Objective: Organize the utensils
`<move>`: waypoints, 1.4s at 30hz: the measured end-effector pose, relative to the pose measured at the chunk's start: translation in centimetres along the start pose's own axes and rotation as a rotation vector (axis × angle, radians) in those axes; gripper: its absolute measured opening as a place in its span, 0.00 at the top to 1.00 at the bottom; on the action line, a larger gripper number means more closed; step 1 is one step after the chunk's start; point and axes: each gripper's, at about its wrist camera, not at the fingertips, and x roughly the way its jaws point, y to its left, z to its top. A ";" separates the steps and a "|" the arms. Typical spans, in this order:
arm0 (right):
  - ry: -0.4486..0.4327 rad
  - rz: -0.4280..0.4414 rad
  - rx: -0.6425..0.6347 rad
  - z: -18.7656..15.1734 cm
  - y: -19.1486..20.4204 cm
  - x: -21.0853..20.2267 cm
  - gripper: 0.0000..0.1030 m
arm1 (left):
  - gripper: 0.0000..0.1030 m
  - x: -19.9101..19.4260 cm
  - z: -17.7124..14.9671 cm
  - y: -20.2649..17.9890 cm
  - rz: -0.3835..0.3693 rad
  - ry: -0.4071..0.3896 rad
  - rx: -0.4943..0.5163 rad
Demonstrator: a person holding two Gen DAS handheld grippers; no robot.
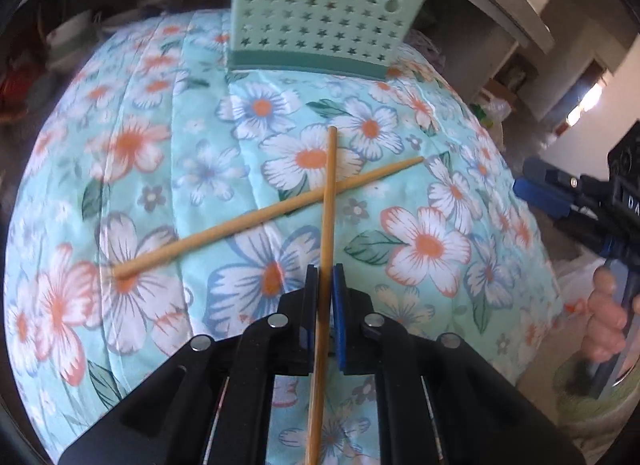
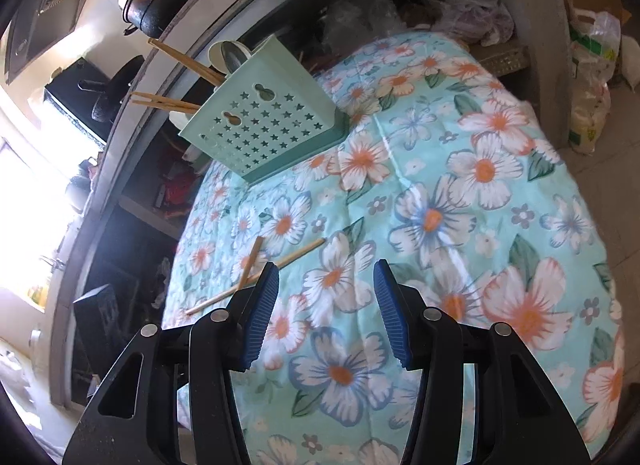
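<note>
The held chopstick ran straight up the middle of the left wrist view, pinched between the two pads of the left gripper, which was clamped tight on it, with its back end sticking out below the fingers and its front end reaching toward the holder. It crossed over a second chopstick that lay flat on the floral cloth at a slant, just ahead of the fingertips. Further back on the cloth stood the mint green utensil holder with star cutouts; from the right wrist view it already had a few chopsticks poking out the top. The right gripper sat off to the side with its blue pads spread apart and nothing in between, just hovering over the cloth. A hand showed at the edge, gripping its handle.
</note>
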 end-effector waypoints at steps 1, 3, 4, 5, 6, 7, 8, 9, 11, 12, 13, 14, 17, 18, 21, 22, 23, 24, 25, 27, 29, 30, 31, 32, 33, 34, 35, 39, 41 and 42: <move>0.023 0.044 0.029 0.0 0.0 0.5 0.56 | 0.94 -0.2 0.0 0.4 -0.007 -0.012 -0.032; 0.077 0.113 0.098 0.1 0.1 2.0 0.57 | 0.94 -0.7 -0.3 1.1 -0.019 -0.048 -0.080; 0.098 0.134 0.124 0.2 0.2 2.7 0.59 | 0.94 -1.0 -0.4 1.4 -0.028 -0.065 -0.099; 0.119 0.149 0.149 0.3 0.3 3.6 0.60 | 0.94 -1.2 -0.4 1.7 -0.033 -0.078 -0.116; 0.135 0.156 0.166 0.4 0.6 4.3 0.60 | 0.94 -1.5 -0.5 1.9 -0.034 -0.090 -0.132; 0.148 0.157 0.179 0.6 0.7 5.1 0.60 | 0.94 -1.7 -0.6 2.1 -0.028 -0.104 -0.145; 0.161 0.146 0.195 0.7 0.8 5.9 0.61 | 0.94 -2.0 -0.4 2.4 -0.022 -0.115 -0.153; 0.177 0.135 0.221 0.9 0.9 6.8 0.61 | 0.94 -2.4 -0.3 2.8 -0.015 -0.131 -0.164; 0.205 0.133 0.259 1.0 1.0 8.4 0.62 | 0.94 -3.2 -0.1 3.2 0.002 -0.166 -0.178; 0.218 0.110 0.279 1.0 1.0 9.3 0.62 | 0.94 -3.8 -0.1 3.4 0.015 -0.188 -0.178; 0.228 0.099 0.298 1.0 1.0 10.1 0.62 | 0.94 -4.3 0.0 3.5 0.030 -0.208 -0.176; 0.235 0.089 0.325 0.9 1.0 10.9 0.64 | 0.94 -4.8 0.1 3.8 0.038 -0.220 -0.179; 0.216 0.057 0.374 1.1 1.0 12.4 0.74 | 0.94 -5.9 0.3 4.5 0.058 -0.252 -0.189; 0.203 0.046 0.380 1.1 1.1 12.7 0.79 | 0.94 -6.1 0.3 4.7 0.066 -0.258 -0.191; 0.178 0.035 0.380 1.5 1.4 13.5 0.87 | 0.94 -6.3 0.4 5.4 0.071 -0.264 -0.205; 0.177 0.040 0.371 1.6 1.5 13.5 0.88 | 0.94 -6.4 0.3 5.5 0.076 -0.266 -0.209; 0.179 0.051 0.361 1.7 1.6 13.4 0.89 | 0.94 -6.5 0.4 5.8 0.075 -0.267 -0.214; 0.177 0.069 0.351 2.0 1.6 13.1 0.90 | 0.94 -6.5 0.4 5.9 0.072 -0.268 -0.218; 0.179 0.092 0.339 2.3 1.5 12.7 0.91 | 0.94 -6.6 0.4 6.0 0.071 -0.271 -0.222; 0.185 0.149 0.329 3.0 1.2 11.4 0.93 | 0.94 -6.7 0.5 6.3 0.073 -0.277 -0.226; 0.199 0.208 0.320 3.8 0.7 9.6 0.96 | 0.94 -6.8 0.5 6.5 0.077 -0.278 -0.229; 0.205 0.230 0.315 4.3 0.3 8.6 0.96 | 0.94 -6.6 0.5 6.7 0.077 -0.272 -0.230; 0.211 0.241 0.303 4.8 0.0 7.5 0.96 | 0.94 -6.4 0.5 6.9 0.076 -0.263 -0.231; 0.214 0.253 0.289 5.2 -0.3 6.5 0.96 | 0.94 -6.1 0.5 7.0 0.074 -0.251 -0.234; 0.207 0.248 0.286 5.6 -0.9 5.4 0.96 | 0.94 -5.6 0.5 7.1 0.067 -0.233 -0.238; 0.206 0.247 0.273 6.1 -1.4 4.5 0.96 | 0.94 -5.1 0.5 7.1 0.061 -0.214 -0.240; 0.219 0.266 0.255 6.4 -1.7 4.0 0.96 | 0.94 -4.7 0.5 7.1 0.057 -0.198 -0.238; 0.276 0.190 0.209 5.8 -2.6 3.6 0.96 | 0.94 -2.8 0.5 6.1 0.065 -0.131 -0.219; 0.296 0.128 0.196 4.9 -2.8 4.3 0.96 | 0.94 -2.0 0.4 5.5 0.092 -0.110 -0.203; 0.291 0.099 0.180 4.5 -3.2 4.6 0.95 | 0.94 -1.7 0.5 5.4 0.103 -0.103 -0.200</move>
